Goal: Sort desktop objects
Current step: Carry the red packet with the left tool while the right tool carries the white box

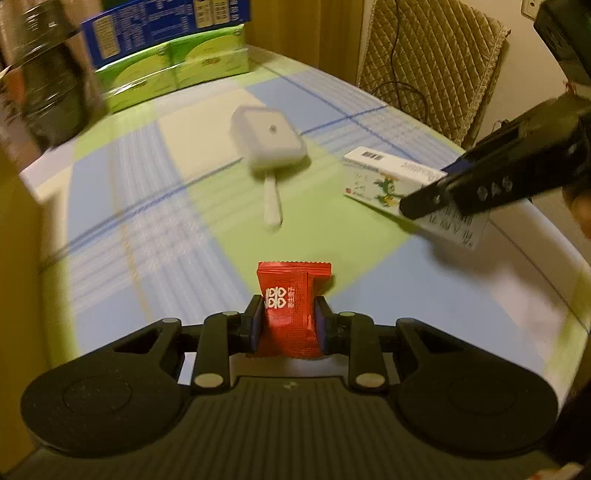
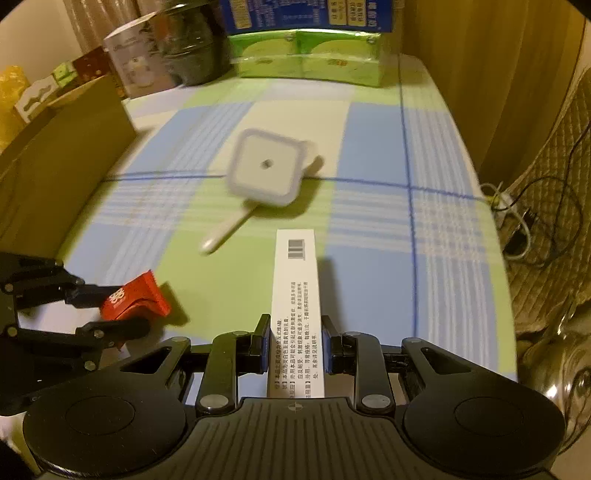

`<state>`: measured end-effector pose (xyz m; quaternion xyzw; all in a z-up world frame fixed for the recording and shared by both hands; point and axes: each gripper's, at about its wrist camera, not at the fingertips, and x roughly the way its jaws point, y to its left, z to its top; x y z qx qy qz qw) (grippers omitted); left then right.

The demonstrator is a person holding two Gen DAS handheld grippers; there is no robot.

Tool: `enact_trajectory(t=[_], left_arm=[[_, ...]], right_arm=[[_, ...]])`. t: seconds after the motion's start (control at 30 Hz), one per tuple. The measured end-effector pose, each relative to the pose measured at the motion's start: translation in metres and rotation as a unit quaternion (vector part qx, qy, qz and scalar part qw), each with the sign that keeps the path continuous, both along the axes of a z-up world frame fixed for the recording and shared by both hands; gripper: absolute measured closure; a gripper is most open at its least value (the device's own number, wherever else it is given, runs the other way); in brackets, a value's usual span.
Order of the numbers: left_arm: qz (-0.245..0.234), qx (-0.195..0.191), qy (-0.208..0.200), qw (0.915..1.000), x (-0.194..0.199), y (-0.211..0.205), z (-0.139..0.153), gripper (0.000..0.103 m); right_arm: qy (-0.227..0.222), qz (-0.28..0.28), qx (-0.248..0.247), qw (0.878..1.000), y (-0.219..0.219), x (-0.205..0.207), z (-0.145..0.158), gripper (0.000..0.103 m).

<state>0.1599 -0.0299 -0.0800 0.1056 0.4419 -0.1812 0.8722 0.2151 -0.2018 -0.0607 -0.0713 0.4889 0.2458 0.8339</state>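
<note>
Checked blue-and-green tablecloth (image 2: 369, 147) covered the desk. Left gripper (image 1: 288, 325) pinched a red foil sachet (image 1: 291, 306); right gripper (image 2: 295, 343) clamped a long white cardboard box (image 2: 295, 295). Both seemed mid-carry; next, each probably needed its sorting place, perhaps the brown carton (image 2: 66, 147).

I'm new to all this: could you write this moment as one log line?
left gripper: shut on red packet | right gripper: shut on white box | white handled container: on table, untouched

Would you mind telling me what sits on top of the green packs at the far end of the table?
A blue printed carton rests on the green packs. Its upper part is cut off by the frame, and anything behind it is hidden.
</note>
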Motion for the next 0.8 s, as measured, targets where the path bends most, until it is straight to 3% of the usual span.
enact_trajectory(t=[0.2, 0.33, 0.5, 0.8], left_arm=[[0.022, -0.024, -0.001, 0.9995, -0.027, 0.021, -0.002, 0.079], [0.024, -0.024, 0.001, 0.9994, -0.024, 0.025, -0.007, 0.070], [0.023, -0.033, -0.001, 0.9992, -0.022, 0.028, -0.007, 0.069], [0.020, -0.041, 0.007, 0.9989, -0.019, 0.030, -0.011, 0.069]], right_arm=[[0.031, 0.008, 0.027, 0.999, 0.010, -0.032, -0.003, 0.079], [0.032, 0.014, 0.027, 0.999, 0.026, -0.039, -0.011, 0.060], [0.004, 0.036, -0.012, 0.999, 0.041, -0.039, -0.018, 0.058], [-0.012, 0.044, -0.037, 0.998, 0.048, -0.034, -0.021, 0.058]])
